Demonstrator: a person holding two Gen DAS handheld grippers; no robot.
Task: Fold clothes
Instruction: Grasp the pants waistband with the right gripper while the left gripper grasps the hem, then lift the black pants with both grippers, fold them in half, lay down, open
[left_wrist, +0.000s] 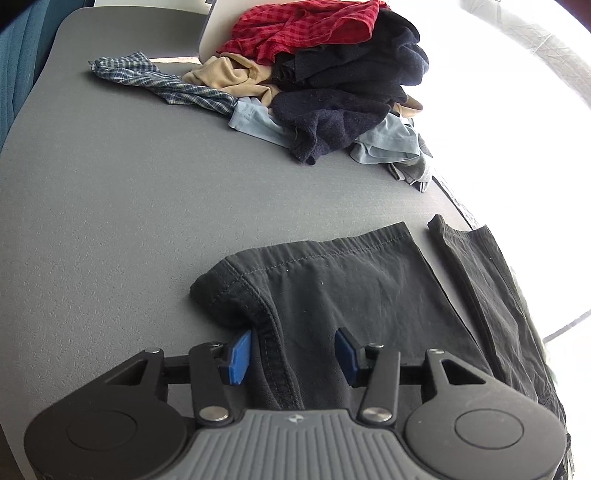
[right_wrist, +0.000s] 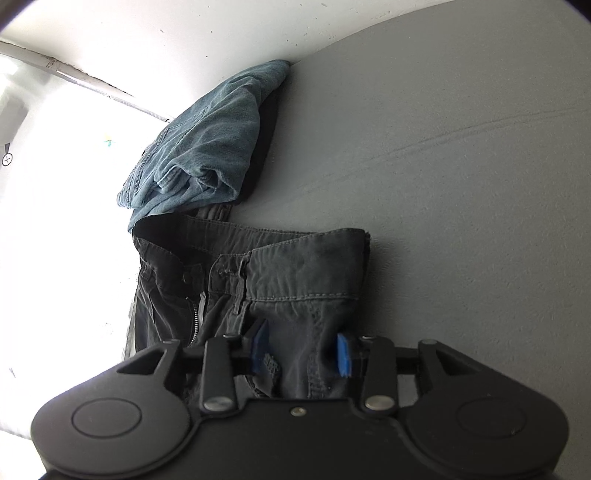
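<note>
Left wrist view: the left claw (left_wrist: 291, 356) stands spread over the dark grey cotton trousers (left_wrist: 351, 280) lying on the grey bench (left_wrist: 110, 206), pads apart. Right claw (right_wrist: 303, 352) likewise gapes astride the waistband cloth, beside folded blue denim jeans (right_wrist: 207, 144).

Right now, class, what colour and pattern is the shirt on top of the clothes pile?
Red and black checks on the shirt, best seen from the left wrist view.

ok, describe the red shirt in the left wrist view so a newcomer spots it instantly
Start at the grey table and look to its far end, where a heap of unfolded clothes sits. The red shirt lies crumpled on top of that heap. It alone is red checked; below it lie navy, beige and pale blue pieces.
</note>
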